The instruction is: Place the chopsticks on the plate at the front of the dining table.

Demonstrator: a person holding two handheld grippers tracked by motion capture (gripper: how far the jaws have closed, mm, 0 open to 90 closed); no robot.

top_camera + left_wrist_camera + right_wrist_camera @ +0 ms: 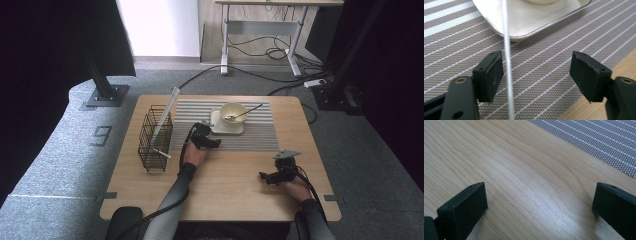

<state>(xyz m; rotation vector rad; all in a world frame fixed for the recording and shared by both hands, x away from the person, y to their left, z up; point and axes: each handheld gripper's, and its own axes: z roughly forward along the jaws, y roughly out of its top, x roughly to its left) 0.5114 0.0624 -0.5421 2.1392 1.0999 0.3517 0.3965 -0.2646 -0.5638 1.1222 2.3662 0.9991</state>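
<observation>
Where the fixed camera looks down from above, a wooden table (pixel 225 195) carries a striped placemat (pixel 260 135), and on that mat sits a pale square plate (pixel 220 129) with a cream bowl (pixel 233 112) on it. A spoon (pixel 245 114) rests in the bowl, handle pointing off to the right. At the table's left stands a black wire basket (pixel 155 137) with a long white utensil (pixel 165 115) leaning out of it. The left gripper (pixel 210 141) lies on the mat just beside the plate's near-left corner, held by the person's left hand (pixel 194 156). The right gripper (pixel 266 176) rests on bare wood well apart from the plate, near the table's right front.

In the left gripper view, both black jaws stand spread over the mat. A thin white rod (pixel 507 65) runs up between them, close against the left jaw; the right jaw is well clear of it, so nothing is clamped. Whether the rod touches the left pad cannot be told. The rod's far end reaches over the plate's rim (pixel 529 37).

In the right gripper view, the jaws stand wide apart over bare wood grain (pixel 524 182), nothing between them, with the mat's edge (pixel 599 142) at upper right.
</observation>
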